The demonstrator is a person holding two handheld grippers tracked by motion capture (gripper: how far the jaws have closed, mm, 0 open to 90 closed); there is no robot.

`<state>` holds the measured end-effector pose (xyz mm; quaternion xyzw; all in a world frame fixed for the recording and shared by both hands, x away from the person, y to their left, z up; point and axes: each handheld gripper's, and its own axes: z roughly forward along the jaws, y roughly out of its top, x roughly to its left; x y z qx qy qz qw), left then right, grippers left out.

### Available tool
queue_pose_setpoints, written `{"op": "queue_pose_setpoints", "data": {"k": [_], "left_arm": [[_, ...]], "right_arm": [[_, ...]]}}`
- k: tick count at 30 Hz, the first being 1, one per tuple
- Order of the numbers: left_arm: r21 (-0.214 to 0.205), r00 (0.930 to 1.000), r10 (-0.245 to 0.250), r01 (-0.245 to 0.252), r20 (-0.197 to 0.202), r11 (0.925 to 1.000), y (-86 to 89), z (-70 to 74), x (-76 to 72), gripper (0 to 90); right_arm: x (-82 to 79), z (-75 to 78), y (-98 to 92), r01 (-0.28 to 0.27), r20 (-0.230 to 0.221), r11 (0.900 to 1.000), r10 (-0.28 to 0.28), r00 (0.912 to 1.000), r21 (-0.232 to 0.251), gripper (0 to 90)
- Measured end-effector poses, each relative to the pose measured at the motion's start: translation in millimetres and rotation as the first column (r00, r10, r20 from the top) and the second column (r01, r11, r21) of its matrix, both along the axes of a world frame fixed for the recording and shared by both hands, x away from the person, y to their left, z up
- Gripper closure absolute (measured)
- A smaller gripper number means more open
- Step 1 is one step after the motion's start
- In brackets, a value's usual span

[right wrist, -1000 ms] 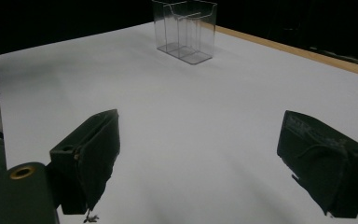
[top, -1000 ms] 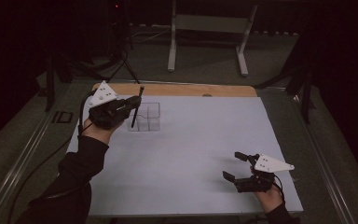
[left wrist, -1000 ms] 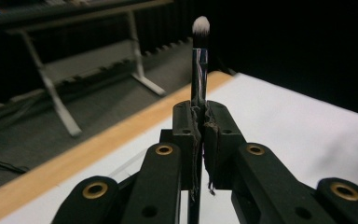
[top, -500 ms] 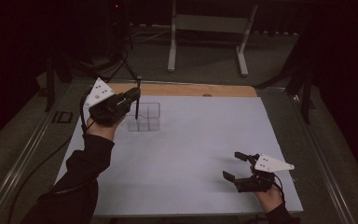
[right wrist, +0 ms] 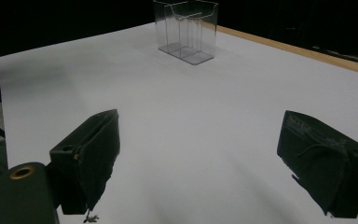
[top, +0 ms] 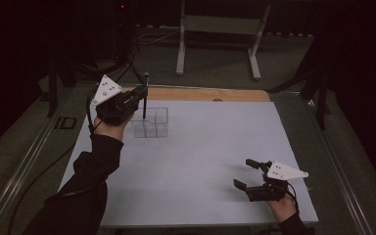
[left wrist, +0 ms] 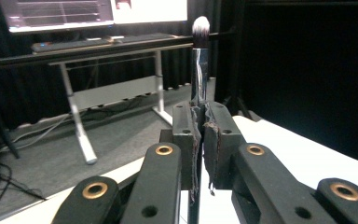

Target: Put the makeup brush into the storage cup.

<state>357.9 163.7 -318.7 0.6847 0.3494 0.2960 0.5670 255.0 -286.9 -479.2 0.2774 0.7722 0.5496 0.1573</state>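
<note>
A slim dark makeup brush [top: 145, 95] stands upright, with my left gripper [top: 139, 100] shut on its handle just above the clear plastic organizer [top: 152, 123] at the table's far left. In the left gripper view the pads [left wrist: 190, 140] press on the handle, and the white-tipped bristles of the brush [left wrist: 199, 32] point up above my left gripper [left wrist: 200, 119]. My right gripper [top: 247, 174] rests open near the front right of the white table top [top: 210, 147], nothing between its fingers. From my right gripper [right wrist: 200, 158] the organizer [right wrist: 186, 30] stands far ahead with its compartments open at the top.
A wooden strip [top: 205, 94] edges the far side of the table. Beyond it stands a white-legged desk frame [top: 215, 29] on the dark floor. Cables [top: 39, 171] trail along the left of the table.
The left gripper has swung the brush from a slant to upright and shifted slightly toward the table's far edge. The right gripper has stayed put.
</note>
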Motion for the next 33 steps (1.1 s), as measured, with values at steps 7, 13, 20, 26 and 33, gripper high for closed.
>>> {"op": "queue_pose_setpoints", "data": {"k": [7, 13, 20, 26, 33], "left_arm": [[-0.03, 0.9997, 0.018, -0.018, 0.016, 0.9994, 4.0, 0.4, 12.1, 85.2], [-0.036, 0.9994, 0.016, -0.015, 0.031, 0.9992, 4.8, -2.4, 19.1, 85.2], [-0.053, 0.9986, 0.021, -0.018, 0.049, 0.9984, 5.9, -7.5, 29.4, 85.2], [-0.059, 0.9969, 0.038, -0.034, 0.069, 0.9977, 7.5, -12.7, 41.0, 85.2], [-0.075, 0.9935, 0.017, -0.009, 0.112, 0.9971, 7.8, -16.4, 51.1, 85.2]], "right_arm": [[0.3, -0.2, 0.6, -0.004, -0.003, 1.0, 0.004, 1.0, 0.001, 12.9], [0.4, -0.4, 1.0, -0.007, -0.003, 1.0, 0.007, 1.0, 0.0, 13.0], [0.5, -0.8, 1.5, -0.011, -0.003, 0.9999, 0.011, 0.9999, -0.001, 12.9], [0.3, -0.6, 1.4, -0.013, -0.004, 0.9999, 0.013, 0.9999, 0.002, 13.0], [0.4, -0.8, 1.0, -0.011, -0.005, 0.9999, 0.011, 0.9999, 0.002, 13.0]]}}
